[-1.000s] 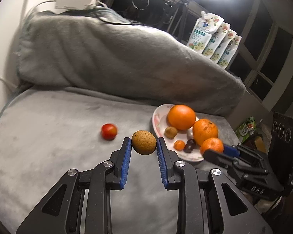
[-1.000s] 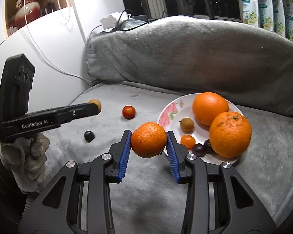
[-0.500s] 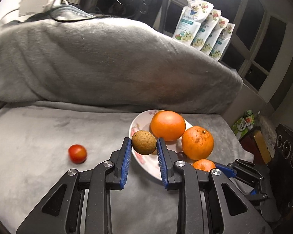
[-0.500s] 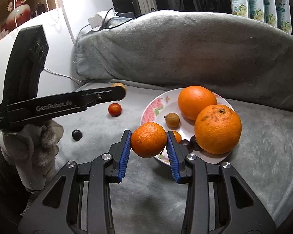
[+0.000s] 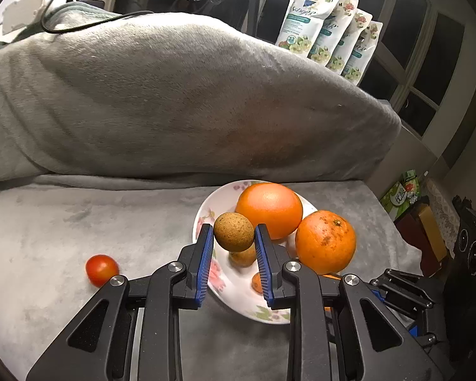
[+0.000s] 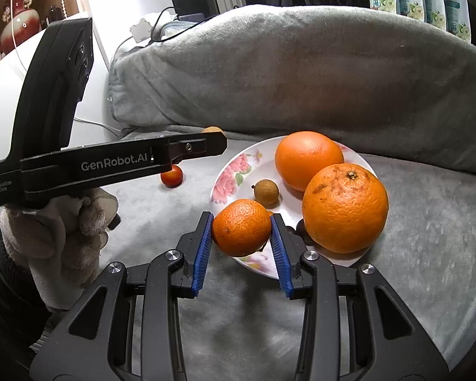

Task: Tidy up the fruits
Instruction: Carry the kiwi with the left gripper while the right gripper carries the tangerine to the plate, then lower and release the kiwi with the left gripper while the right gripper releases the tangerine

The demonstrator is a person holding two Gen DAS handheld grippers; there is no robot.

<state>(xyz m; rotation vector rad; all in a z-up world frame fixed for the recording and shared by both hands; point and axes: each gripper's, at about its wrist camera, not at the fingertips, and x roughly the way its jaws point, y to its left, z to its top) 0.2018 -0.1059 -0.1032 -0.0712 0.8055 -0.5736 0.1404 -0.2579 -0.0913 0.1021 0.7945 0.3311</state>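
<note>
My left gripper [image 5: 234, 238] is shut on a brown longan [image 5: 234, 231] and holds it above the near left part of the floral plate [image 5: 203, 219]. My right gripper [image 6: 241, 228] is shut on a small mandarin [image 6: 241, 227], held over the plate's front edge [image 6: 238, 171]. The plate holds two big oranges [image 6: 309, 160] [image 6: 345, 207], another longan [image 6: 266, 192], a tiny orange fruit [image 5: 256, 282] and dark grapes [image 6: 300, 227]. A cherry tomato [image 5: 101, 270] lies on the grey blanket left of the plate.
A blanket-covered bolster [image 5: 174, 101] rises behind the plate. Detergent pouches [image 5: 330, 31] stand on the sill at the back right. Boxes and a dark appliance [image 5: 472, 247] sit off the right edge. The left gripper's body [image 6: 111, 162] crosses the right wrist view.
My left gripper has carried the longan right, from beside the tomato to over the plate. My right gripper has moved the mandarin forward to the plate's front edge.
</note>
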